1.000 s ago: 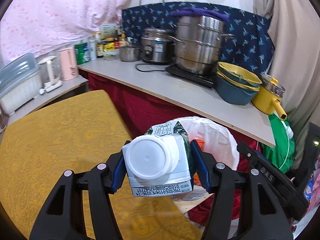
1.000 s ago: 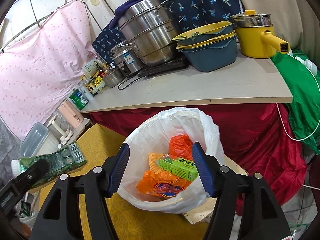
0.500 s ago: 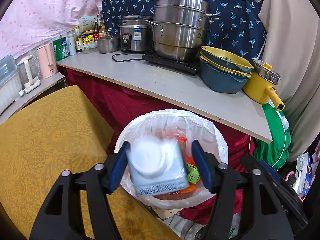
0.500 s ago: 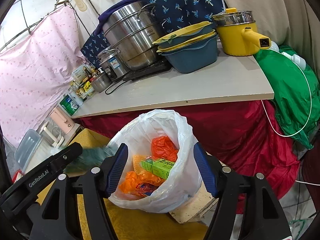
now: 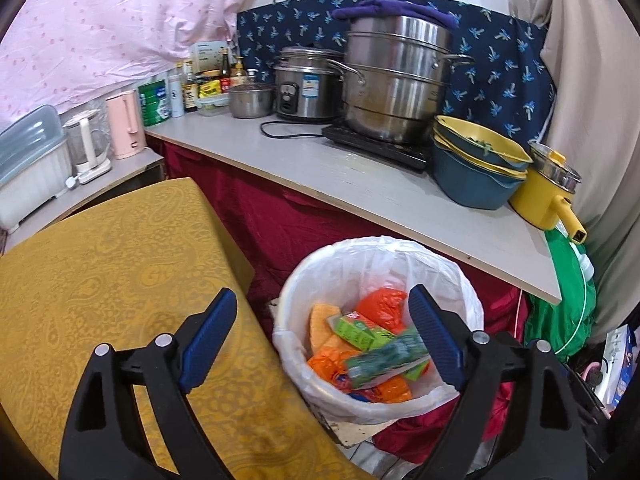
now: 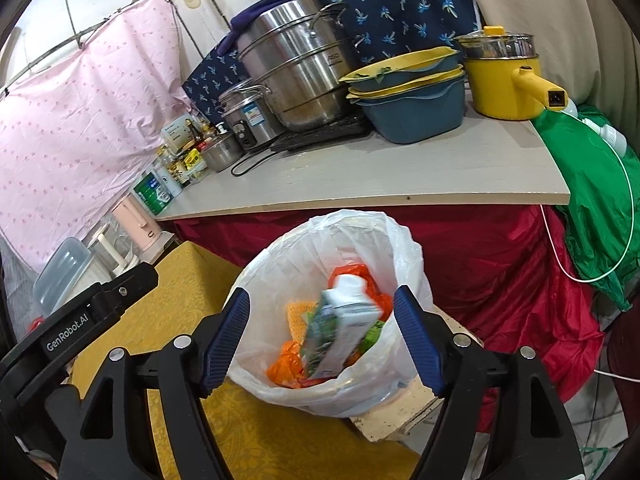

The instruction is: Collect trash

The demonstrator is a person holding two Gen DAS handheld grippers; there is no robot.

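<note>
Now green carton [image 6: 340, 332] was inside white trash bag [image 6: 404, 264], blurry, on orange wrappers [image 5: 384, 308]. Left tool [image 5: 322, 338] was opening, nothing between pads. Right tool [image 6: 322, 338] opening too, empty. Bag stood beside yellow table [image 5: 100, 280].

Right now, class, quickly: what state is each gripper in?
Left gripper: opening, empty; the carton is dropping into the bin.
Right gripper: opening, holding nothing.
</note>
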